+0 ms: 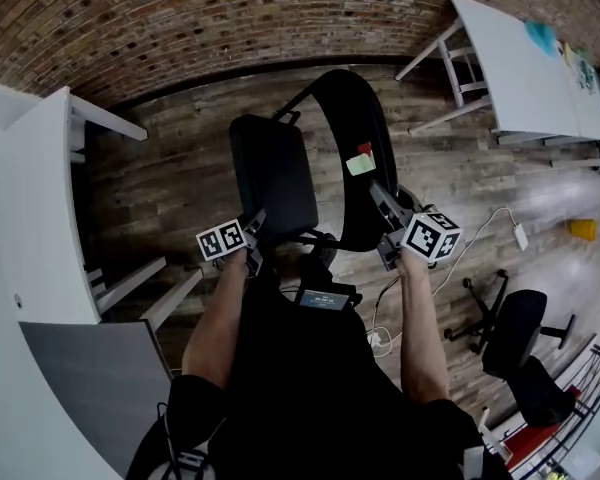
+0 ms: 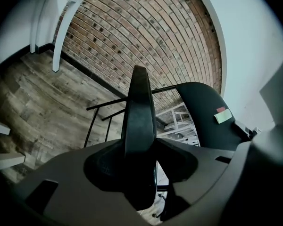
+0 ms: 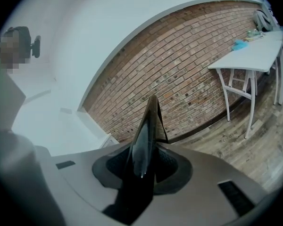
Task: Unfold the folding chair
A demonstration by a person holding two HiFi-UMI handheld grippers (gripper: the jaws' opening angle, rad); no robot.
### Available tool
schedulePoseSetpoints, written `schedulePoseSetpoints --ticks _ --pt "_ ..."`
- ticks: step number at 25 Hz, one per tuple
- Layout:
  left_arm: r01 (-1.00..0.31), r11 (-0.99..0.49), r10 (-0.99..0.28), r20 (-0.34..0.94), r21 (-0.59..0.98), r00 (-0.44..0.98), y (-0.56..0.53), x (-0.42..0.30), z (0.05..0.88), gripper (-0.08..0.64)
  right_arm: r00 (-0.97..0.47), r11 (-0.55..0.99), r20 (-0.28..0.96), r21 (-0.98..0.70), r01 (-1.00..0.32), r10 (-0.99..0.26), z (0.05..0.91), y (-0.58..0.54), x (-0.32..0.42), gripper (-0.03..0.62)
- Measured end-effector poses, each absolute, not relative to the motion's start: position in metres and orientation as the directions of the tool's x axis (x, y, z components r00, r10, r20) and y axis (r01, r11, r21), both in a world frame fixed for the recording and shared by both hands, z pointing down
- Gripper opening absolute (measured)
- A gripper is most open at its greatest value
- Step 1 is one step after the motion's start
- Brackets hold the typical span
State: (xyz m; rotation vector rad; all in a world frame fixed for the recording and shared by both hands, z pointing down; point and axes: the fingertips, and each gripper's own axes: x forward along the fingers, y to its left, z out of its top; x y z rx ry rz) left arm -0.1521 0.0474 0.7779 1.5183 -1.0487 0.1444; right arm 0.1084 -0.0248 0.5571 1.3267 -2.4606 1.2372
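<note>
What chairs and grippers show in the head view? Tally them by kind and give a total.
folding chair: 1
office chair: 1
grippers: 2 (left gripper, right gripper)
Total: 4

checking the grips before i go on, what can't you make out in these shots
Chair's feet: head view, hidden under the seat and backrest.
Whether the left gripper clamps the seat: left gripper view, dark edge against dark recess.
Same for the right gripper on the backrest, right gripper view.
Print on the sticky note: too small in every view.
</note>
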Motion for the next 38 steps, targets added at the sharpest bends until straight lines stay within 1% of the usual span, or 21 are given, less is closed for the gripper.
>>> schedulePoseSetpoints --ticks 5,12,23,28,30,33,35,38 --pt "-0.670 0.128 -0.503 0.630 0.731 0.591 0.044 -0.157 0.786 0.201 -0.620 0.291 0.406 -0.624 -0.725 -0.671 0.566 -0.032 0.129 0.103" --pt "-0.711 0.147 -0.495 0.673 0.688 0.549 0.048 -0.178 0.803 0.215 -0.624 0.284 0.393 -0.642 -0.712 -0.675 0.582 -0.034 0.139 0.095" --pt "-0.823 0.169 -0.493 0.769 0.543 0.406 0.054 -0.204 0.815 0.241 -0.633 0.275 0.379 -0.666 -0.693 -0.676 0.596 -0.035 0.148 0.094" --pt "-0.888 0.137 -0.470 0.817 0.440 0.332 0.056 -0.222 0.820 0.241 -0.635 0.270 0.367 -0.680 -0.682 -0.679 0.607 -0.036 0.154 0.092" --pt "-0.895 0.138 -0.465 0.826 0.425 0.320 0.058 -0.227 0.820 0.241 -0.635 0.269 0.366 -0.681 -0.681 -0.681 0.612 -0.036 0.156 0.092" --pt "-0.894 0.115 -0.495 0.805 0.433 0.327 0.054 -0.226 0.810 0.229 -0.633 0.258 0.361 -0.692 -0.674 -0.685 0.619 -0.036 0.160 0.091" --pt "-0.880 0.080 -0.525 0.770 0.469 0.362 0.046 -0.209 0.798 0.229 -0.636 0.254 0.357 -0.700 -0.667 -0.684 0.626 -0.036 0.161 0.091" --pt "-0.781 0.002 -0.553 0.652 0.624 0.519 0.031 -0.145 0.772 0.229 -0.641 0.253 0.354 -0.708 -0.660 -0.681 0.631 -0.034 0.157 0.091"
